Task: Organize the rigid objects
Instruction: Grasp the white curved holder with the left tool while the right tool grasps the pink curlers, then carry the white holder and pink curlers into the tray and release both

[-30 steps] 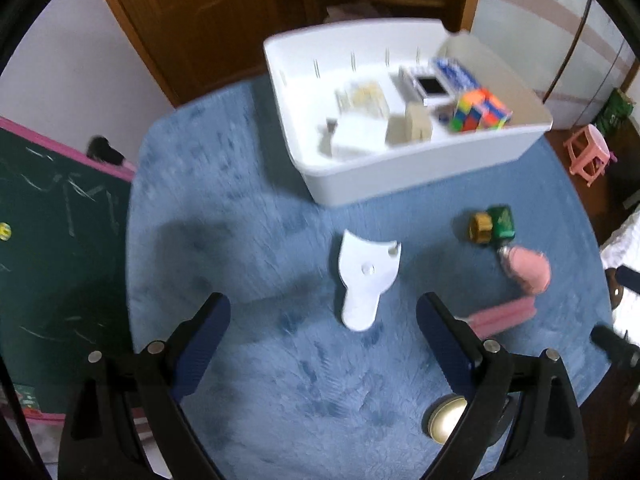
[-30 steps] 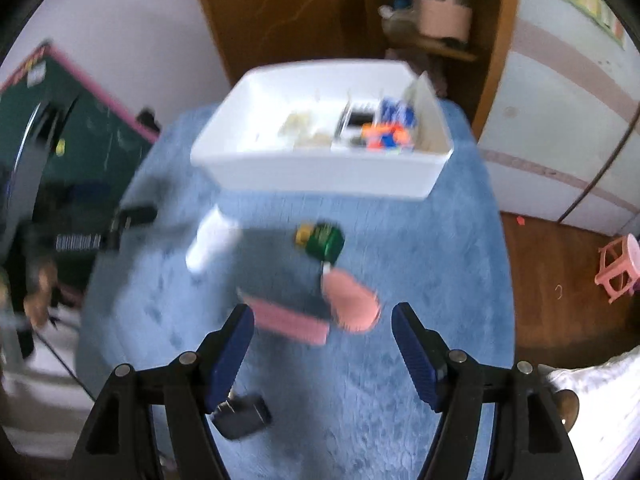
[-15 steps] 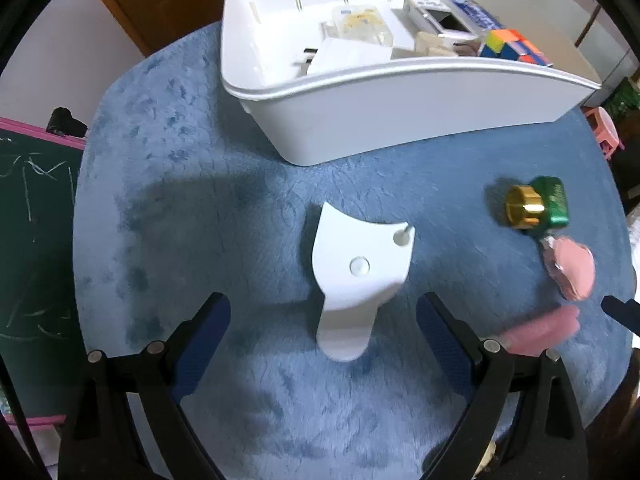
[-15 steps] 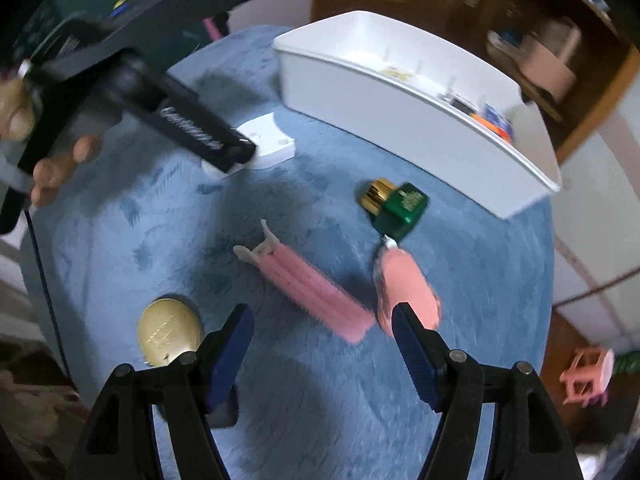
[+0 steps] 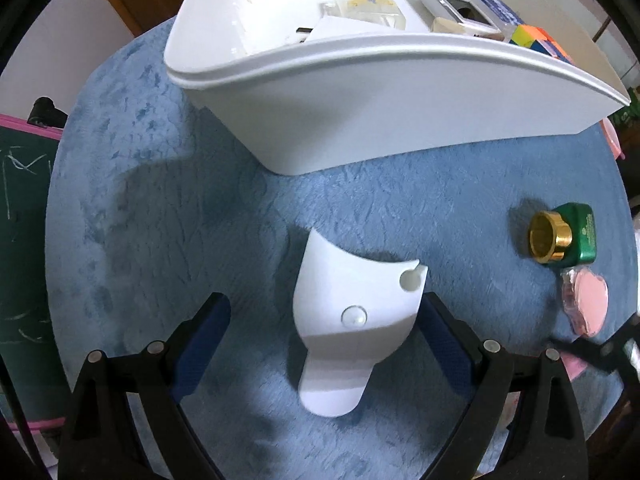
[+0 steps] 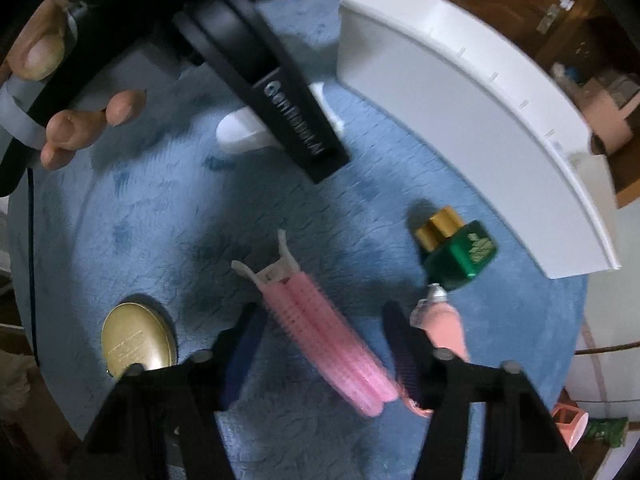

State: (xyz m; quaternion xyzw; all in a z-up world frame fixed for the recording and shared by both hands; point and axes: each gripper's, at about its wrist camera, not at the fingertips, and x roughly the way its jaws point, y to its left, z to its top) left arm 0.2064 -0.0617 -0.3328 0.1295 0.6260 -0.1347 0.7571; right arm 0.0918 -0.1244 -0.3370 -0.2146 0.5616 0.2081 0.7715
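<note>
Pick-up step, both sides. Left tongs (image 5: pixel 322 344) released, straddling flat white plastic bracket (image 5: pixel 352 326) on blue plush bench (image 5: pixel 160 208). Right tongs (image 6: pixel 320 354) closing around pink ribbed hair-roller clip (image 6: pixel 324 336), not yet pinching. Next, probably: clench, lift, carry to white plastic bin (image 5: pixel 400 108).

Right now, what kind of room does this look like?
Probably a lived-in home room: a blue plush-covered round table, a green chalkboard with a pink frame, and wooden cabinet shelving behind the white plastic bin.

Scoop (image 5: pixel 352 328) before bin (image 5: pixel 360 112), bottle (image 5: pixel 564 236) to its right
</note>
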